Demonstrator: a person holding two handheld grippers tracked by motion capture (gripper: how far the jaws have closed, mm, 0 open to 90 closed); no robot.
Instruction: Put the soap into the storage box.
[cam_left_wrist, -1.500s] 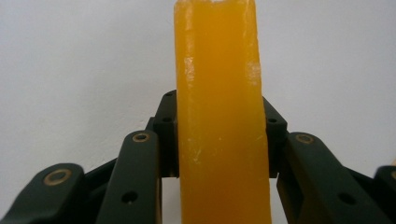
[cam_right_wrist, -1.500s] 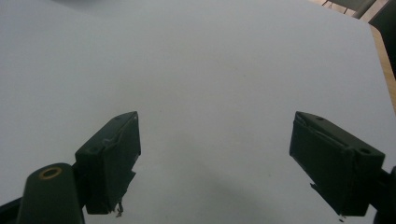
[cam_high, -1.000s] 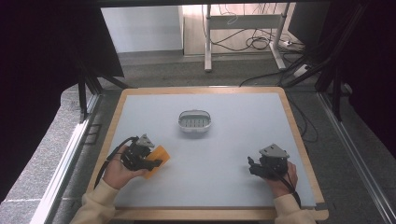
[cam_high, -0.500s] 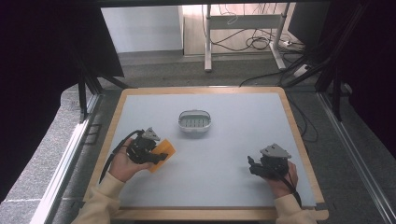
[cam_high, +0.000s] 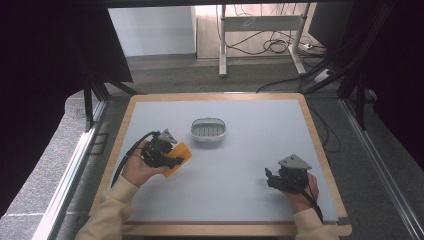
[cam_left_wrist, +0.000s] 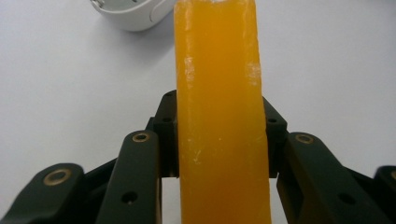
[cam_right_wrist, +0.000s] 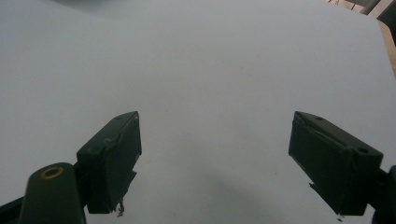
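Left claw (cam_high: 167, 157) clamped on an orange bar (cam_high: 179, 158), jaws pressing both of its broad flanks. In the left claw view, bar (cam_left_wrist: 218, 116) standing tall between the two black jaws, running from the bottom edge right up past the top, surface glossy with a few pale scuffs. Held above the surface (cam_high: 240, 125), over its left half, tilted toward the middle in the high view. White dish (cam_high: 209, 130) near, up and to the right of the bar, not touching it; ribbed inside, sitting around the middle of the surface toward the far side. Rounded rim of the same dish (cam_left_wrist: 130, 16) at the top left of the left claw view, beyond the bar. Left hand (cam_high: 137, 169) wrapped round the claw's body, cable looping off to the left, cream sleeve (cam_high: 107, 215) entering from the bottom.

Right claw (cam_high: 272, 179) open, nothing between its jaws. In the right claw view, jaws (cam_right_wrist: 215, 158) spread wide apart over bare grey surface (cam_right_wrist: 210, 70). Sitting low at the near right part of the surface, well apart from bar and dish, pointing left. Grey three-cornered plate on top of it. Wooden rim (cam_high: 315, 130) framing the surface on all sides.
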